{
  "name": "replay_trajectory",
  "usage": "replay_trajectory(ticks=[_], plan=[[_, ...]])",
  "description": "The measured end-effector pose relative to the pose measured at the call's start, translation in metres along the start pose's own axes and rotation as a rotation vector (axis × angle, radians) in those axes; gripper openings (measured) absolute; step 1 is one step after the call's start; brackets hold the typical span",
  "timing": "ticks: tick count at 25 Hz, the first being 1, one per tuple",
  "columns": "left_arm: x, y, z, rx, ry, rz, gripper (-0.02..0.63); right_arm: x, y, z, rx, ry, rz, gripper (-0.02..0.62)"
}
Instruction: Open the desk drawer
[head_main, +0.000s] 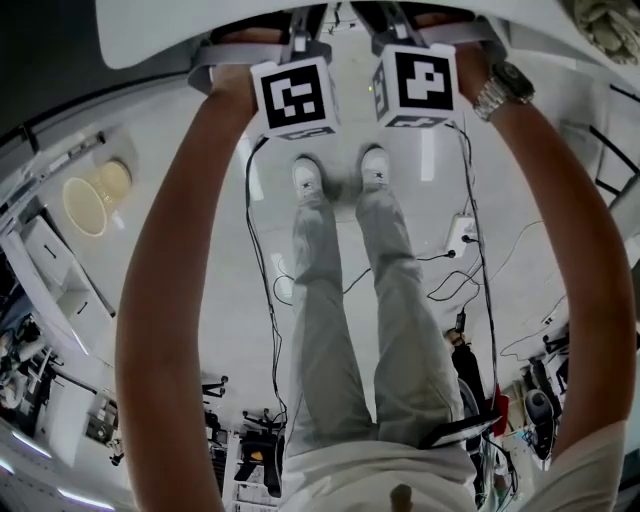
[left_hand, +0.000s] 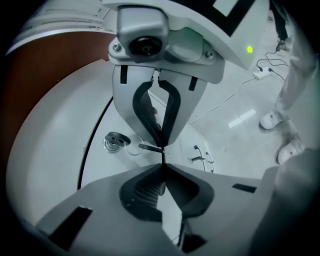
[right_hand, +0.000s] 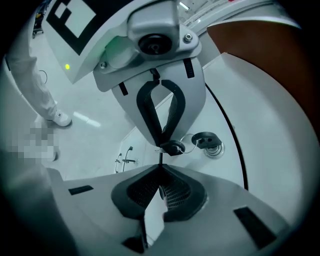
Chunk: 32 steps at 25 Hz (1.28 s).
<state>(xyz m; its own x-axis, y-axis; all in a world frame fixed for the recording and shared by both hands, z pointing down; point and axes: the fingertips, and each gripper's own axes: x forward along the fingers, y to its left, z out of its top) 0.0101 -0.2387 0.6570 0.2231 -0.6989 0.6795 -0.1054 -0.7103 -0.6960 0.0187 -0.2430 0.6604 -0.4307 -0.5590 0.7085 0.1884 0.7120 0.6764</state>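
The left tool is closed on nothing, with its tips at the glossy white drawer front and the lock just left of them. The right tool is also closed and empty, a hanging key just beyond its tips. Neither grips a handle, so a pull would likely slip or snag that key, and a locked drawer won't move.

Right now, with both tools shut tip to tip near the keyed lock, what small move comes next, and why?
I would probably draw the left tool and right tool apart and open one. Both are shut on nothing, tips meeting, so neither can grip. The keyed lock sits on the white panel just beyond them; I see no clear handle.
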Motion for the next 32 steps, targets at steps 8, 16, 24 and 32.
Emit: replay_trajectory(ticks=[8,16,24,32], plan=[[-0.01,-0.002,-0.003,0.037,0.009,0.001,0.025,-0.009,0.005,0.005,-0.005,0.002,-0.002,0.035],[-0.031,-0.026,0.005,-0.02,-0.02,-0.022,0.025,-0.028,0.027,0.016,0.014,-0.007,0.009,0.035],[-0.05,-0.053,0.016,-0.015,-0.014,-0.039,0.025,-0.053,0.053,0.019,0.056,-0.035,0.019,0.035],[-0.066,-0.071,0.022,-0.038,-0.004,-0.072,0.025,-0.07,0.071,0.025,0.06,-0.045,0.043,0.036]])
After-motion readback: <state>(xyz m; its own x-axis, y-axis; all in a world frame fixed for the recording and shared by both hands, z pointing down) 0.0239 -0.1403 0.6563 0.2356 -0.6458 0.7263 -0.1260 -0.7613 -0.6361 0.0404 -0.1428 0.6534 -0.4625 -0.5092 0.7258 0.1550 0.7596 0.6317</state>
